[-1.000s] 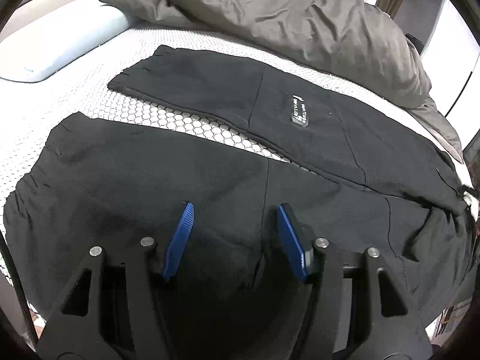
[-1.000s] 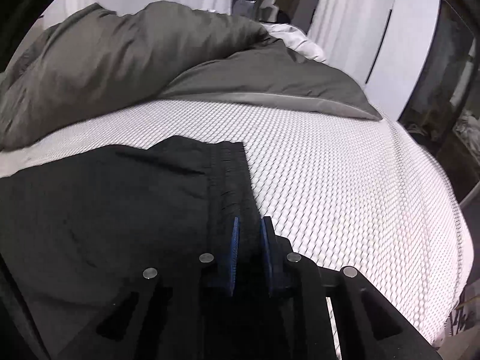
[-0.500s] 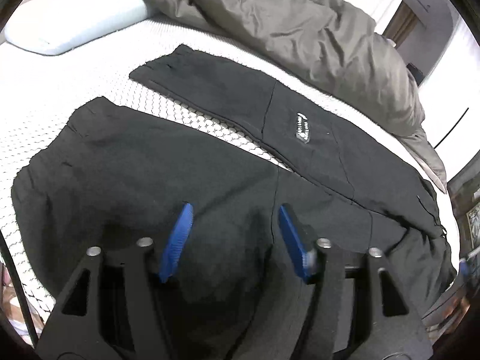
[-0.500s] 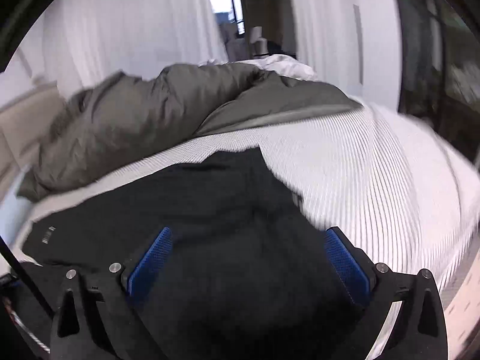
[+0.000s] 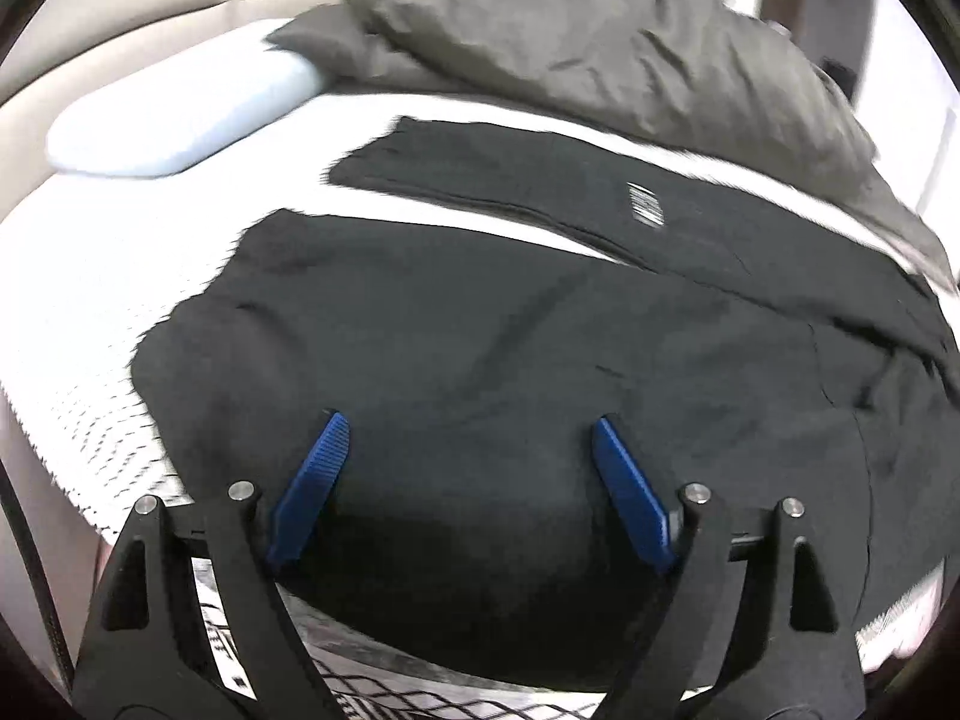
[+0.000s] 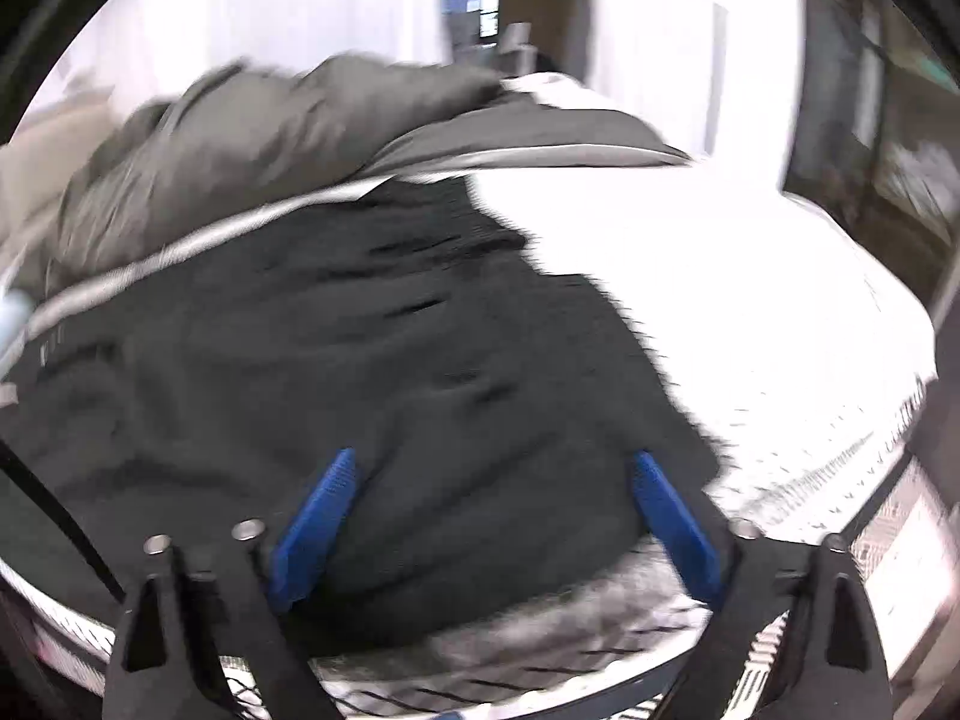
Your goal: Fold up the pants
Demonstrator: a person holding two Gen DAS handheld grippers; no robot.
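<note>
Left wrist view. The black pants [image 5: 480, 324] lie spread flat on the bed [image 5: 90, 324], whose cover is white with a small honeycomb pattern. Both legs run away toward the upper left, with a wedge of white cover showing between them. The far leg carries a small white label [image 5: 647, 204], blurred and unreadable. The near leg fills the middle of the picture and reaches the bed's front edge. The left tool [image 5: 468, 429] hangs over that near leg, its blue pads [image 5: 309, 489] set wide apart. Its jaws have just been opening; only flat cloth shows beneath the gap, and neither pad pinches a fold. A pale blue pillow [image 5: 174, 120] sits at the upper left. A rumpled grey duvet [image 5: 600, 54] is heaped along the far side, its edge just beside the far leg.

Right wrist view. This picture is heavily smeared. The pants [image 6: 336, 348] cover the left and centre of the bed [image 6: 750, 312], wrinkled, with bare white cover to the right. The right tool [image 6: 492, 462] stands spread wide over the dark cloth near the bed's front edge. Its jaws have just eased inward a little, yet the pads [image 6: 315, 525] grip nothing. The grey duvet [image 6: 270, 120] lies behind, its pale hem overlapping the pants' far edge. No containers are in sight in either view.
</note>
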